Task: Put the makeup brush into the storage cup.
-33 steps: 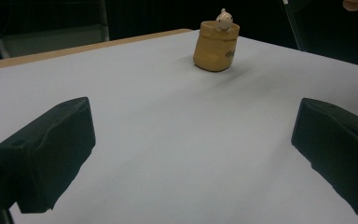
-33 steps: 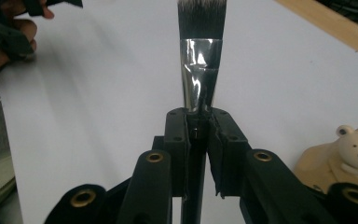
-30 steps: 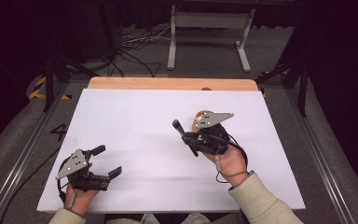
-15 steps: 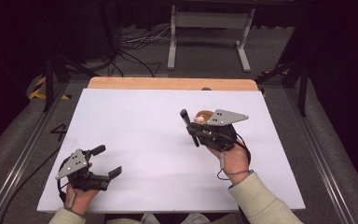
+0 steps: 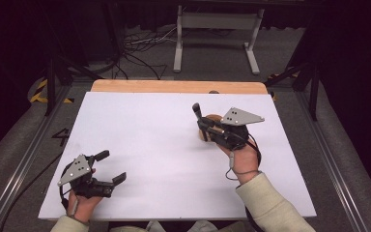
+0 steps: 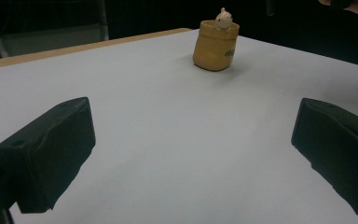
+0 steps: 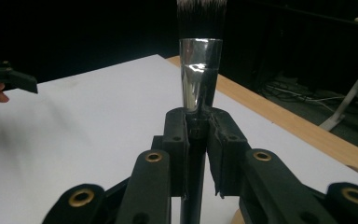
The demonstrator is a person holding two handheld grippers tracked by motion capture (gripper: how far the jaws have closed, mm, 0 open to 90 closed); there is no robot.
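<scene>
My left gripper [image 5: 107, 168] rests near the front of the white tabletop [image 5: 149, 145], its fingers [image 6: 51, 154] spread wide on nothing. Farther out, my right gripper [image 5: 199, 118] has its fingers [image 7: 223, 140] clamped on a makeup brush [image 7: 199, 70], just beside the tan cup [image 6: 214, 45].

free: white sheet [image 5: 164, 145] between both tongs | obstacle: yellow cup [image 6: 214, 44] just under right gripper [image 5: 199, 116]
</scene>
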